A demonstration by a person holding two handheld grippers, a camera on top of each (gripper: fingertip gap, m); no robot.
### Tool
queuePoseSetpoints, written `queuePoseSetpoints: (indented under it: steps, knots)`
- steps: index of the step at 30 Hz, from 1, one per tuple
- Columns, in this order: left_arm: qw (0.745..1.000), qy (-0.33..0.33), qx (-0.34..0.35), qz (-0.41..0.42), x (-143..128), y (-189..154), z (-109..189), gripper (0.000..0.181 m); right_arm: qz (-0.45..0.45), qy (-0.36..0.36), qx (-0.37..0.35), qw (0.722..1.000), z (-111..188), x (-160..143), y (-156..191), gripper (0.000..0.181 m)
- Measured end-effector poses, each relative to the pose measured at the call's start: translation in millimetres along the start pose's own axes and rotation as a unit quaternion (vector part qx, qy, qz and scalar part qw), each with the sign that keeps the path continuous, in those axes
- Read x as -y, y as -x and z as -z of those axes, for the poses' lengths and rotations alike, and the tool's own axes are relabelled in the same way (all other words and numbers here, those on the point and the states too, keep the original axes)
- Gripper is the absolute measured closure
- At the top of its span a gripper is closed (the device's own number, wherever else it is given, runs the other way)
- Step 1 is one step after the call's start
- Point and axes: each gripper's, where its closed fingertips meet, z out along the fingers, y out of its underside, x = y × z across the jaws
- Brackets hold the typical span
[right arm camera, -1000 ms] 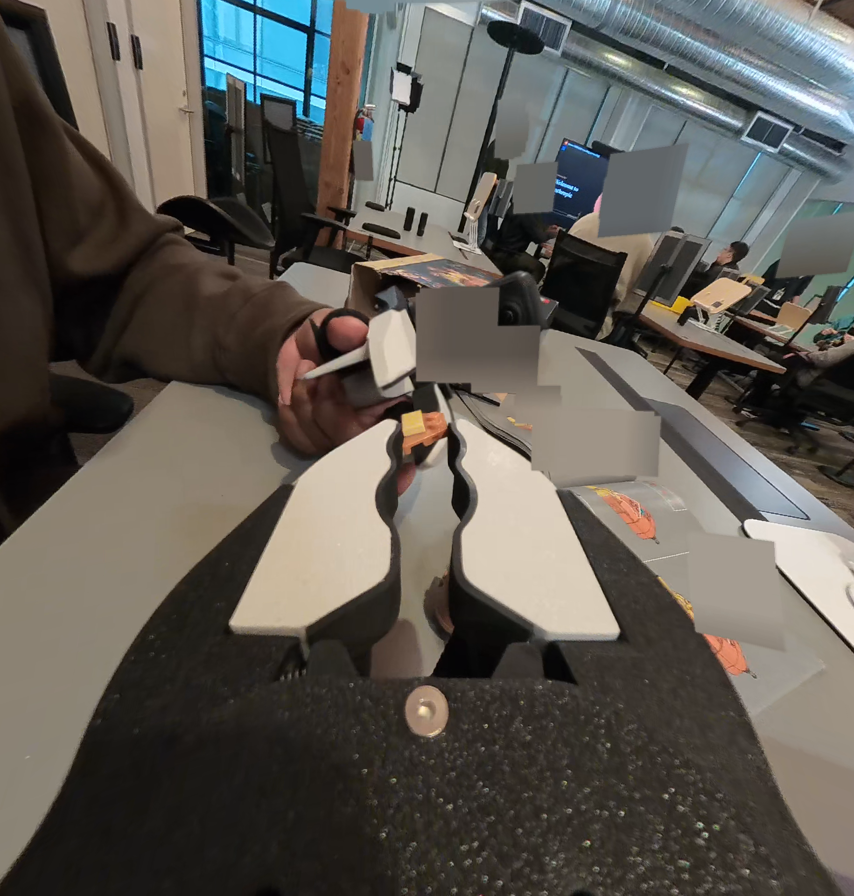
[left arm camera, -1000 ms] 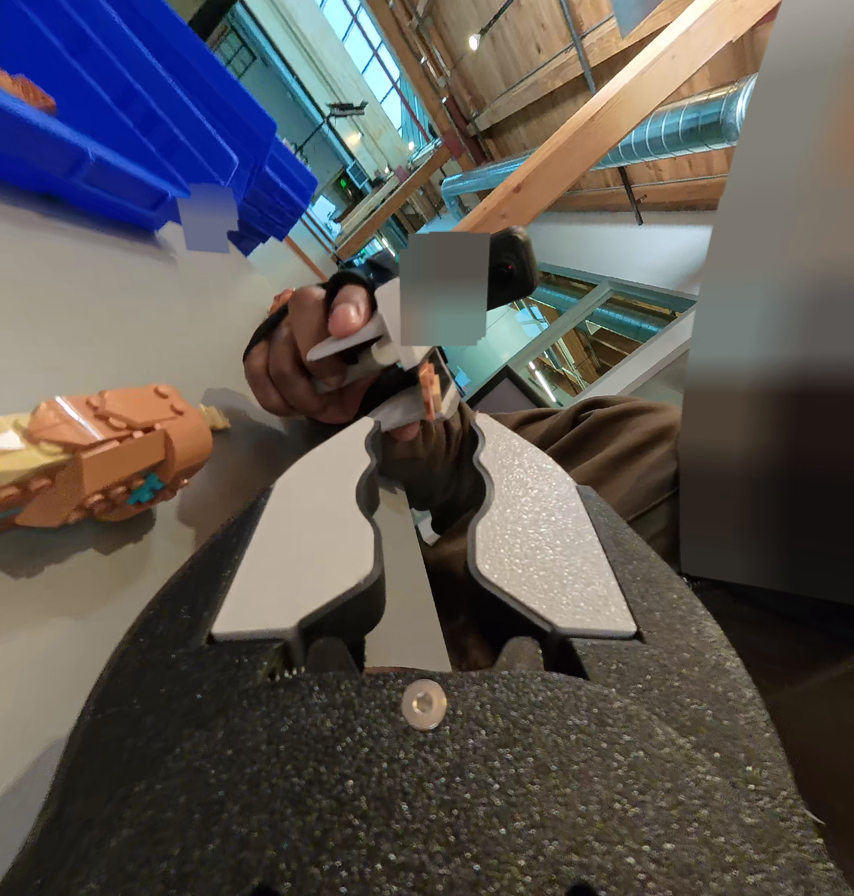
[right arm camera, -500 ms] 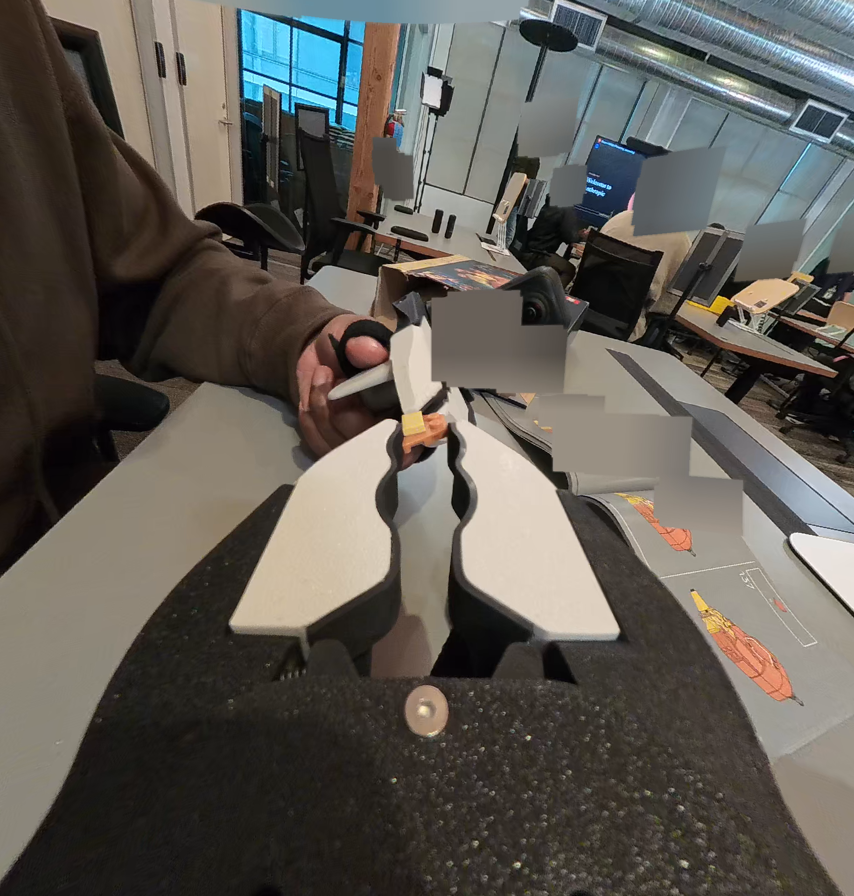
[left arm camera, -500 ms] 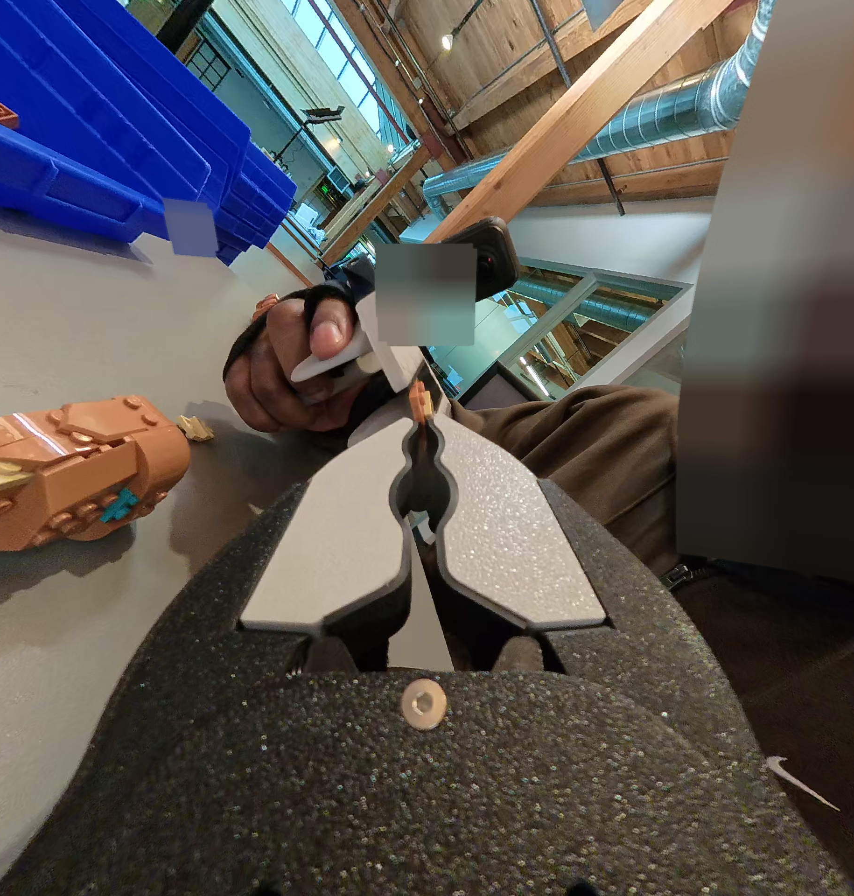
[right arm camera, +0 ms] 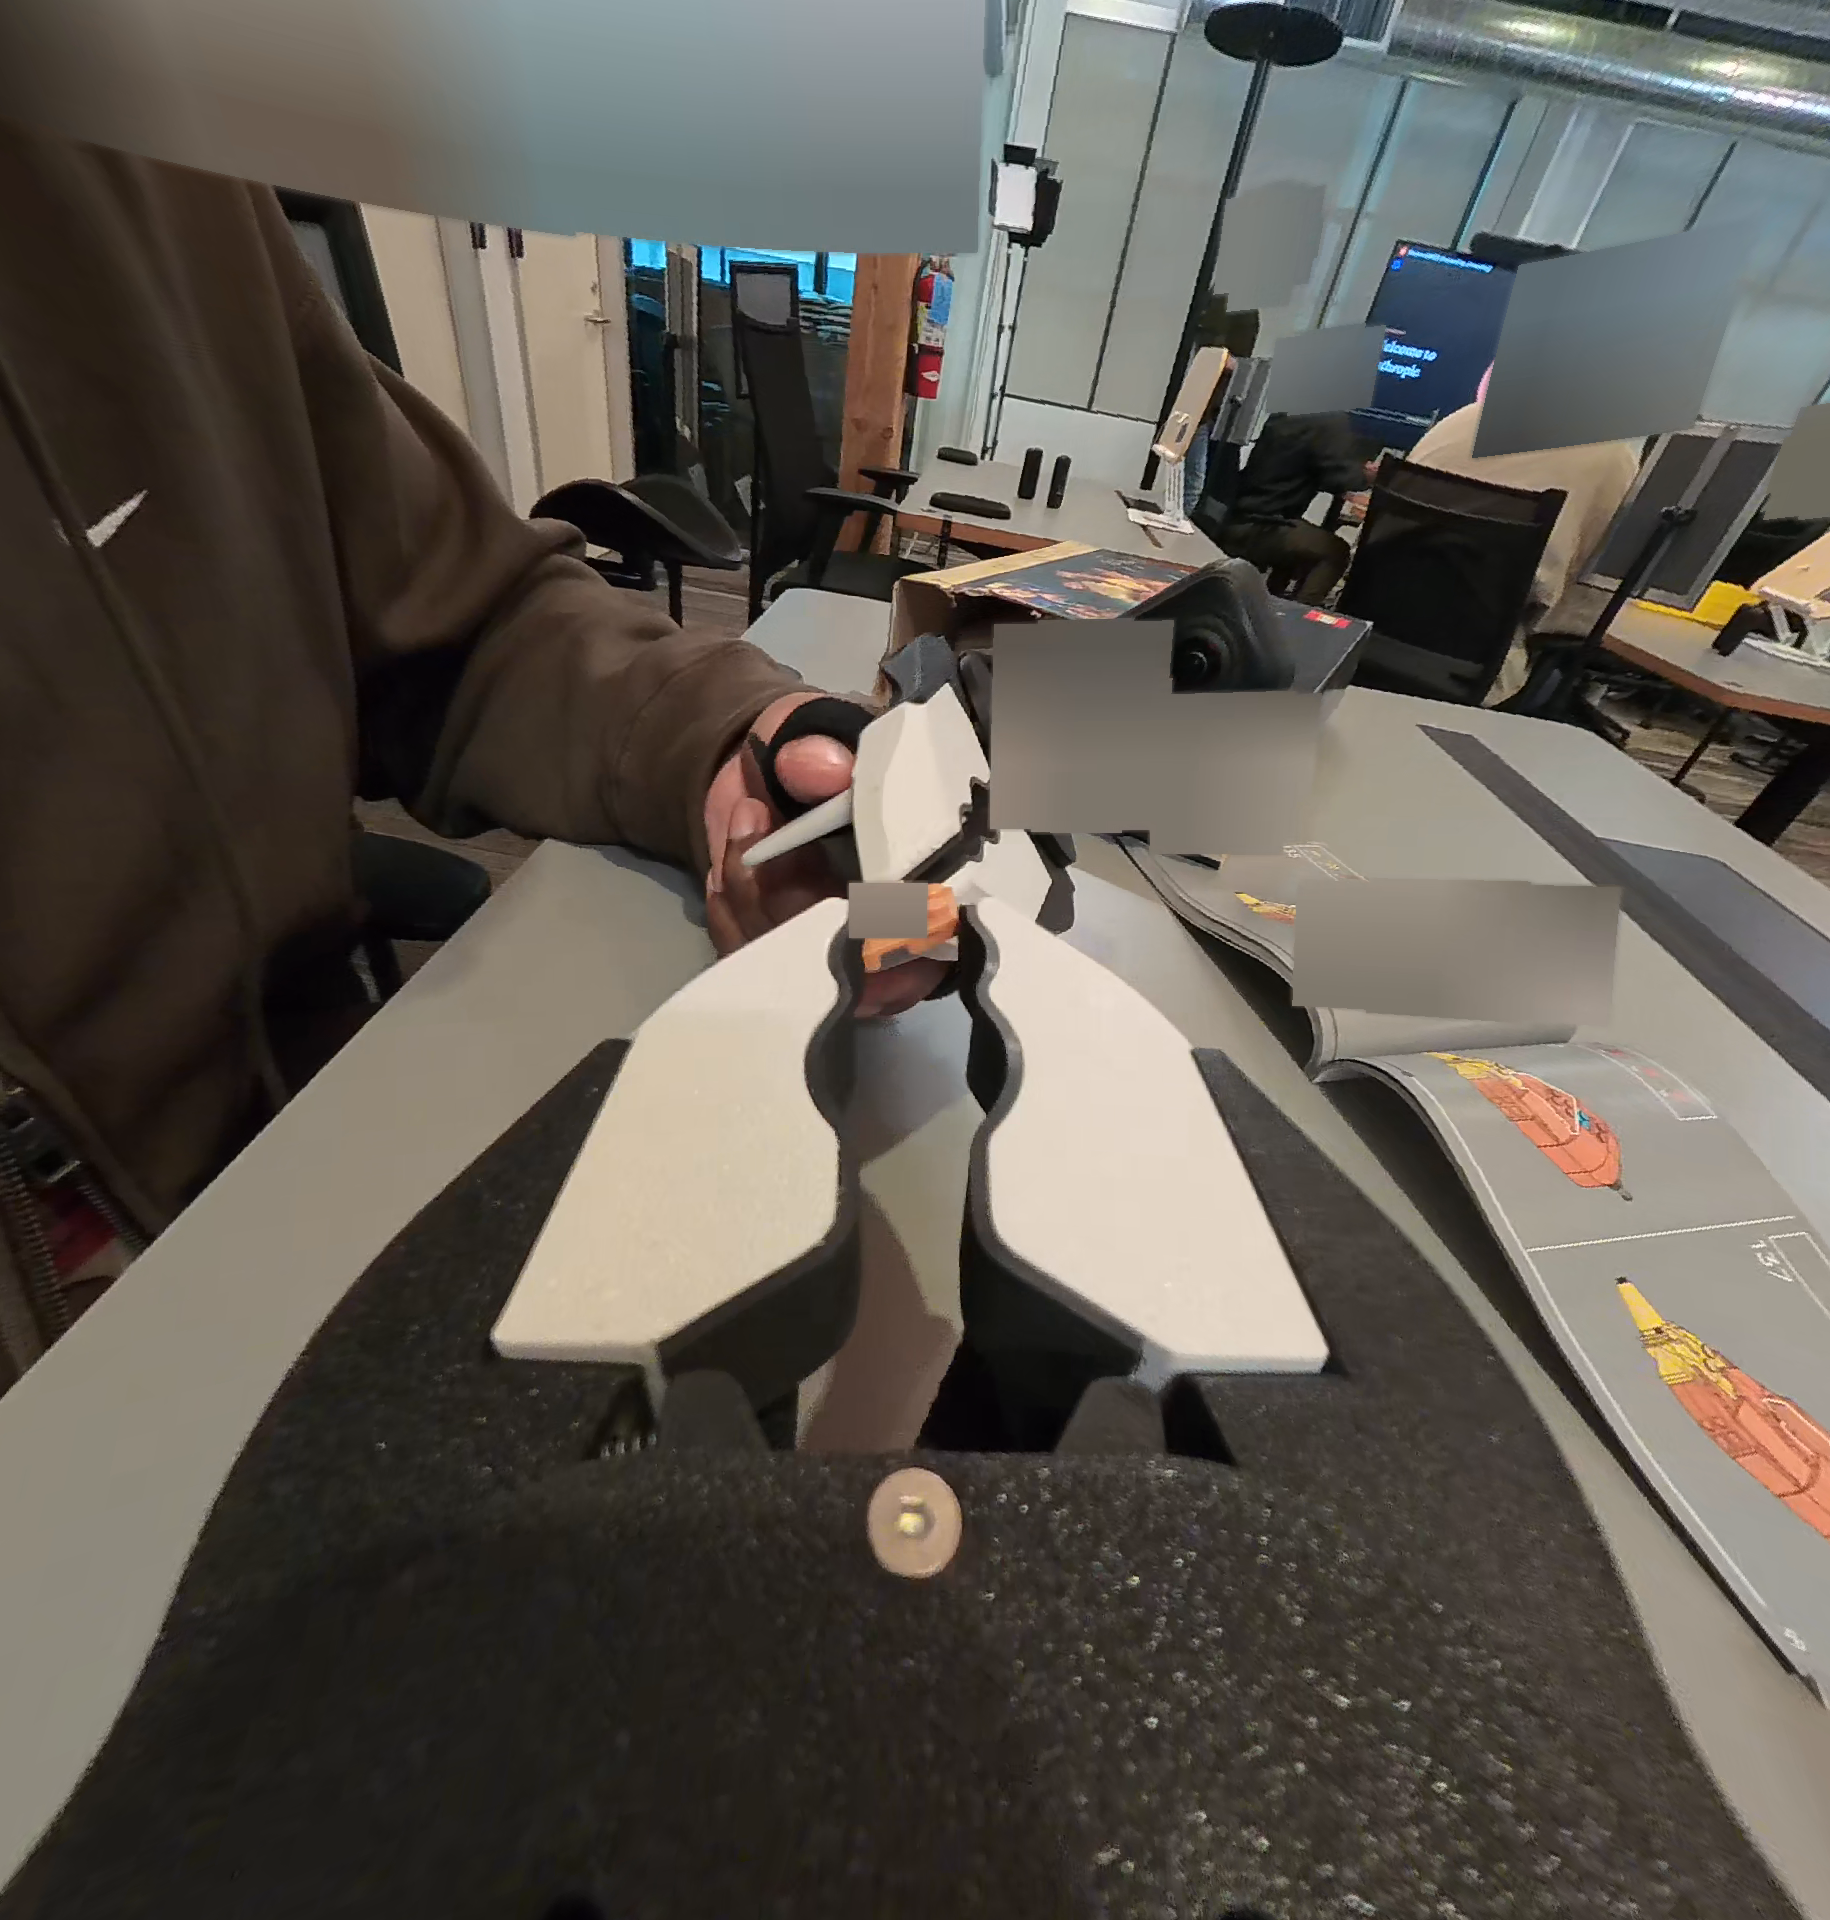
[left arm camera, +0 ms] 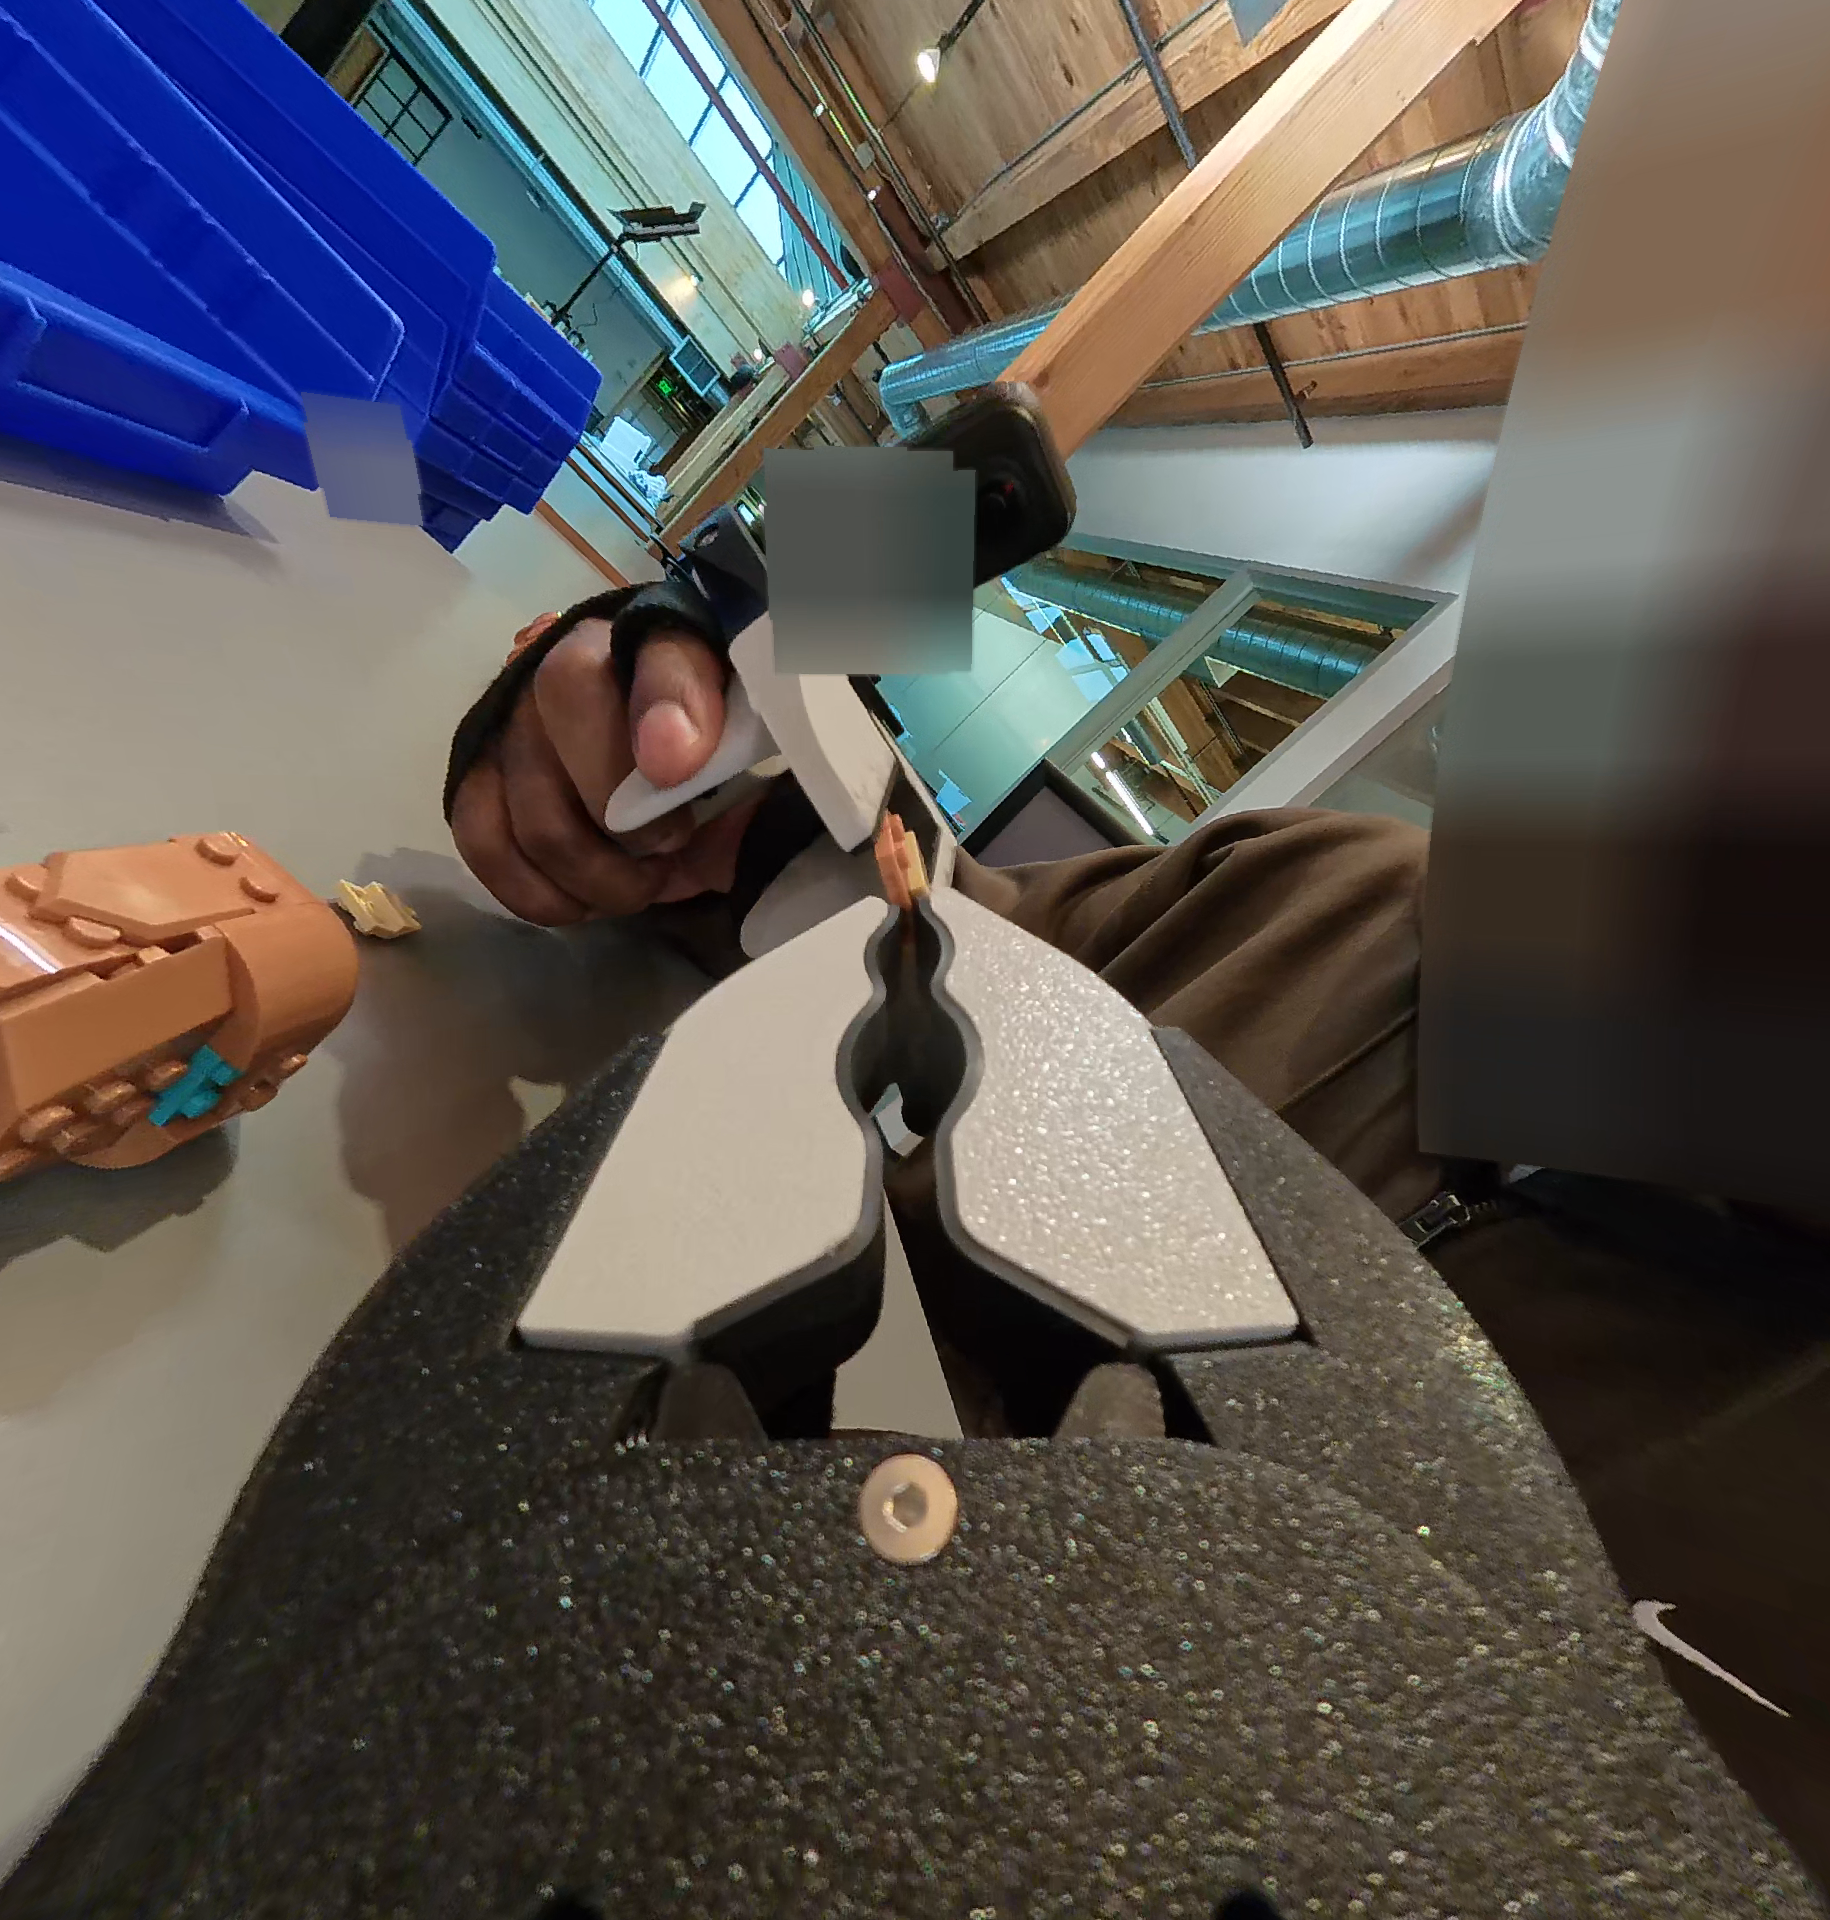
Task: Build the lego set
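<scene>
Left wrist view: left gripper (left arm camera: 909,906) clenched on one small orange-and-tan lego piece (left arm camera: 899,862); one big tan-orange brick model (left arm camera: 132,997) on grey desk (left arm camera: 163,644), beside one loose beige piece (left arm camera: 376,907).

Right wrist view: right gripper (right arm camera: 909,925) parted around same piece (right arm camera: 916,930), jaws not clamping; one open instruction booklet (right arm camera: 1576,1195) near desk's right edge.

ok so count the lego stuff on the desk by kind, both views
built orange-brown lego model: 1
loose tan piece: 1
small orange piece between the two grippers: 1
open instruction booklet: 1
set box: 1
total: 5
</scene>
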Motion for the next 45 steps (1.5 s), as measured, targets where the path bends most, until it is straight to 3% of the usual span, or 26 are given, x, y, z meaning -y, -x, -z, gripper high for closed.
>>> queuePoseSetpoints:
  steps: [7, 12, 14, 18, 21, 24, 34, 40, 45]
  knots:
    - [1.000, 0.005, 0.007, -0.014, 0, 0, -1, 0.179, -0.020, -0.004, 0.012, 1.000, 1, 1, 0, 0.164]
    - [0.987, 0.016, 0.070, -0.145, 5, -1, 4, 0.169, -0.058, -0.028, 0.001, 0.998, 3, 6, -8, 0.164]
    - [0.967, 0.020, 0.117, -0.226, 8, 3, 8, 0.164, -0.071, -0.038, -0.007, 0.997, 6, 8, -12, 0.164]
    - [0.902, 0.031, 0.183, -0.389, 11, 3, 7, 0.165, -0.083, -0.045, -0.011, 0.995, 7, 8, -14, 0.164]
    - [0.866, 0.051, 0.215, -0.448, 7, 9, 4, 0.165, -0.079, -0.033, -0.018, 0.996, 4, 4, -14, 0.164]
    - [0.848, 0.049, 0.234, -0.472, 9, 13, 6, 0.166, -0.079, -0.028, -0.015, 0.996, 2, 1, -12, 0.164]
    - [0.839, 0.043, 0.210, -0.501, 3, 15, 5, 0.165, -0.082, -0.032, -0.005, 0.996, -4, -4, -6, 0.164]
    - [0.818, 0.050, 0.192, -0.540, -4, 11, -1, 0.165, -0.054, -0.033, 0.005, 0.998, 0, -4, 3, 0.164]
    - [0.835, 0.039, 0.167, -0.523, -6, 6, -5, 0.181, -0.071, -0.020, 0.009, 0.997, 2, -9, 4, 0.162]
